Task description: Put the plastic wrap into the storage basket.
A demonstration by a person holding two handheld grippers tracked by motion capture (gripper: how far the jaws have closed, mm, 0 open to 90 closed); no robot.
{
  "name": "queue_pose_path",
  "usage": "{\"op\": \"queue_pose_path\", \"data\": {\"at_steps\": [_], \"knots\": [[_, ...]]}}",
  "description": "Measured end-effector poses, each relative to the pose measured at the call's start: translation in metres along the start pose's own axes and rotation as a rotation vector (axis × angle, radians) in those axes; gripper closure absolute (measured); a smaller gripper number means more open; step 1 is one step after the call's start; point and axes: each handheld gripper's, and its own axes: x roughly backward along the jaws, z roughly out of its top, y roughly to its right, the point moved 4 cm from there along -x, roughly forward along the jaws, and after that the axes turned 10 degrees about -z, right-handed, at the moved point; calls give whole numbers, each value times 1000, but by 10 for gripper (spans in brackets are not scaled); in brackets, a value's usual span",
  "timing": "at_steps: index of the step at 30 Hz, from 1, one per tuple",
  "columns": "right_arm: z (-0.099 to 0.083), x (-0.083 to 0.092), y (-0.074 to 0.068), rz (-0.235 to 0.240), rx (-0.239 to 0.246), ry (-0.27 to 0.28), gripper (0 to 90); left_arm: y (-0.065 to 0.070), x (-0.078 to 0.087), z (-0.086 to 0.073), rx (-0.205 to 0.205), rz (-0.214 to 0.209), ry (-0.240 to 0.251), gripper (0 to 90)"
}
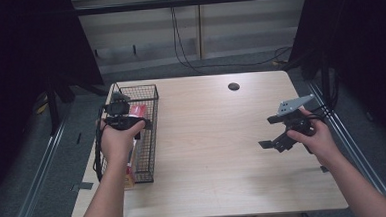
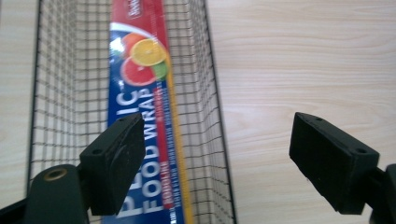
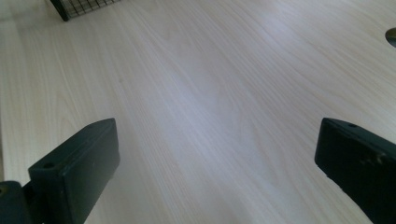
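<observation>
Your left gripper (image 2: 217,154) hangs above the wire basket (image 2: 212,102) with its jaws apart and nothing between them; no pad touches the box or the mesh. In the left gripper view one jaw stands at 7 o'clock, over the basket's inside, and the other at 4 o'clock, over bare table (image 2: 303,60) beyond the basket's wall. The food wrap box (image 2: 140,93) lies flat on the basket floor, lengthwise, running from 12 o'clock down to 6 o'clock in that view; its blue face with the citrus picture is turned up, and a red and yellow stripe runs along the edge nearer the table-side wall. In the high view your left hand (image 1: 116,140) holds the left gripper (image 1: 118,110) over the middle of the wire basket (image 1: 150,141), which sits along the table's edge at 9 o'clock; the red end of the food wrap box (image 1: 137,110) shows inside, just beside the gripper. Your right gripper (image 3: 217,163) has its jaws wide apart with nothing between them, over bare table (image 3: 210,84); a corner of the wire basket (image 3: 79,7) shows at 11 o'clock in the right gripper view. In the high view your right hand (image 1: 320,137) holds the right gripper (image 1: 275,144) at 3 o'clock, well apart from the basket, and a dark round hole (image 1: 234,86) sits in the tabletop at 12 o'clock.
</observation>
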Motion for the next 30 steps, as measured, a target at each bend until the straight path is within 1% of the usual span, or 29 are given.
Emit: {"op": "queue_pose_path", "data": {"at_steps": [2, 5, 8, 11, 12, 14, 15, 16, 17, 18, 22, 23, 25, 30], "knots": [[-2, 0, -2, -5, 6, 1, 0, 7, -1, 1, -15, -26, 10, 179], [-3, 2, -3, -16, 3, 13, 0, 18, -1, 3, -36, -50, 25, 178], [-6, 2, -4, -32, -8, 8, 0, 27, -3, 4, -59, -65, 38, 175], [-9, 3, -7, -28, -7, 18, 0, 36, -4, 4, -87, -84, 46, 174], [-10, 3, -7, -31, -7, 16, 0, 40, -6, 3, -83, -96, 52, 173], [-12, 4, -9, -30, -9, 25, 0, 45, -8, 3, -98, -106, 49, 172], [-12, 4, -9, -26, -12, 32, 0, 48, -9, 2, -101, -112, 56, 170], [-13, 5, -10, -23, -18, 35, 0, 49, -9, 2, -113, -115, 51, 170], [-14, 5, -10, -26, -17, 40, 0, 52, -10, 2, -109, -121, 61, 169], [-15, 5, -10, -31, -17, 35, 0, 54, -11, 2, -120, -121, 60, 168], [-19, 4, -10, -21, -16, 31, 0, 62, -13, 1, -140, -138, 65, 167], [-19, 3, -11, -26, -18, 29, 0, 64, -14, 0, -139, -144, 70, 166], [-21, 3, -10, -22, -21, 27, 0, 68, -17, -2, -148, -155, 69, 165], [-22, 3, -9, -28, -25, 37, 0, 75, -23, -7, -161, -179, 72, 160]]}}
